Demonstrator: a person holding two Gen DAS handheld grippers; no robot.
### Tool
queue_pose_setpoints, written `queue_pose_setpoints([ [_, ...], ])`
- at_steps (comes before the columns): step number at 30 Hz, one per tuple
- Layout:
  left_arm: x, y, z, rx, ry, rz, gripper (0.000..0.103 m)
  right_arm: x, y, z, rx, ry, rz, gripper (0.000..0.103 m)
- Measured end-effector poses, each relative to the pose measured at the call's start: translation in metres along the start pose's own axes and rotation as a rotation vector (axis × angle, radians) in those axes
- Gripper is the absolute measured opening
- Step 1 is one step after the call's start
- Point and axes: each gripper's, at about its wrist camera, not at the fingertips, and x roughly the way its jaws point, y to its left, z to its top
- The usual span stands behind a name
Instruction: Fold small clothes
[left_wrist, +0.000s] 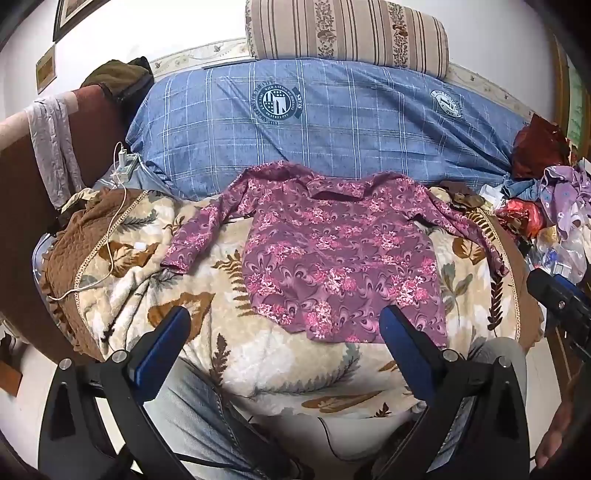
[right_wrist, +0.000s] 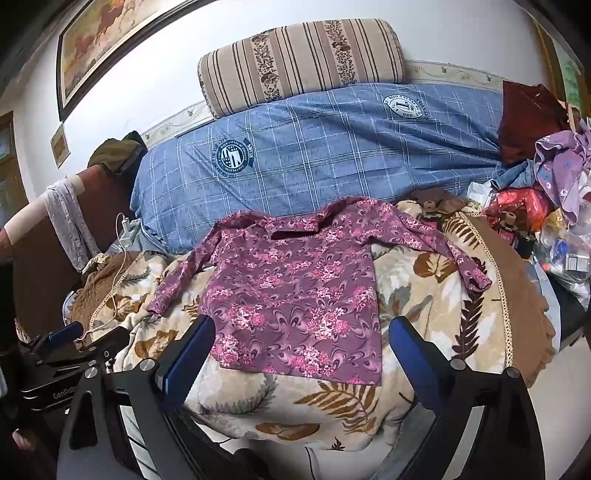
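Left wrist view: floral blouse (left_wrist: 340, 251) is laid flat for folding; left claw (left_wrist: 284, 325) and right claw (right_wrist: 301, 334) are held spread, empty.

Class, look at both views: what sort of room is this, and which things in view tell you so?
Most likely a bedroom in a home. A purple shirt lies spread on a leaf-patterned blanket, a blue quilt and striped pillow sit behind it, and a framed picture hangs on the wall.

The purple floral shirt (left_wrist: 343, 258) was thin matt cloth, the leaf-print blanket (left_wrist: 229, 258) beneath looked fuzzy and plush, the blue checked quilt (left_wrist: 332, 122) plain woven, and the red bag (right_wrist: 517, 206) glossy plastic.
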Motion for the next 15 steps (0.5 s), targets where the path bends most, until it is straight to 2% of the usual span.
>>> queue_pose_setpoints([
  [15, 0.012, 0.003, 0.000, -0.009, 0.030, -0.008, 0.103, 0.010, -0.006, -0.003, 0.011, 0.010, -0.007, 0.096],
])
